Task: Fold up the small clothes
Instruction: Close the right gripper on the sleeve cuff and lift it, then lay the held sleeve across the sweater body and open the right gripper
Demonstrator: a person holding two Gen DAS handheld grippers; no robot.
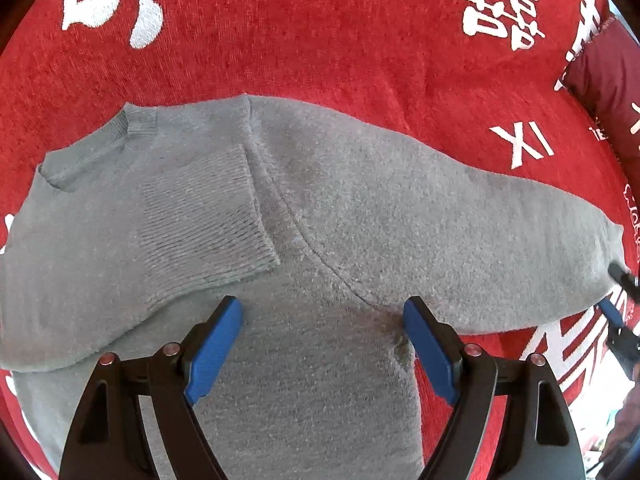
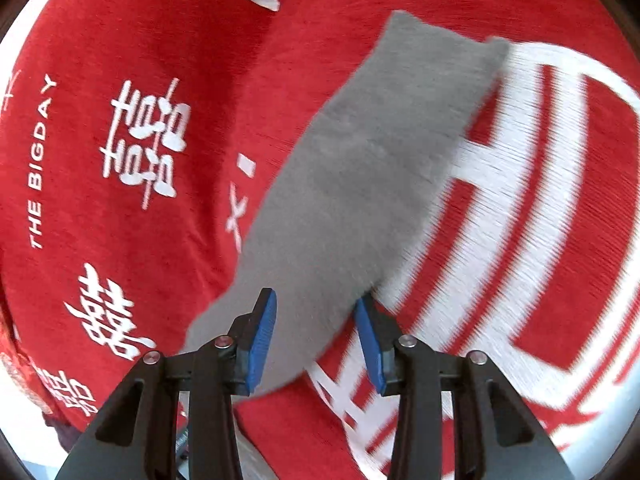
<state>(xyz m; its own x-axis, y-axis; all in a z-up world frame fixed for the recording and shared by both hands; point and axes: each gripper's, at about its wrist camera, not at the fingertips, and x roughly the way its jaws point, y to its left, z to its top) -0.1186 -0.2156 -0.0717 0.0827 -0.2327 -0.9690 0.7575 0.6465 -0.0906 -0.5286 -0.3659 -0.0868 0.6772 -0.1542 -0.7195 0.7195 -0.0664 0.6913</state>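
A small grey knit sweater (image 1: 320, 216) lies flat on a red cloth. One sleeve is folded across the chest, its ribbed cuff (image 1: 204, 216) near the collar (image 1: 96, 148). The other sleeve stretches out to the right. My left gripper (image 1: 322, 322) is open and empty, low over the body near the armpit. The right wrist view shows the outstretched sleeve (image 2: 360, 168), blurred by motion. My right gripper (image 2: 316, 308) is open, its fingers on either side of the sleeve's near end, not closed on it. Its fingers (image 1: 612, 312) also show at the right edge of the left wrist view.
The red cloth (image 1: 320, 40) with white characters and lettering covers the whole surface. A dark red cushion (image 1: 608, 76) sits at the far right. A large white pattern (image 2: 520, 200) on the cloth lies right of the sleeve.
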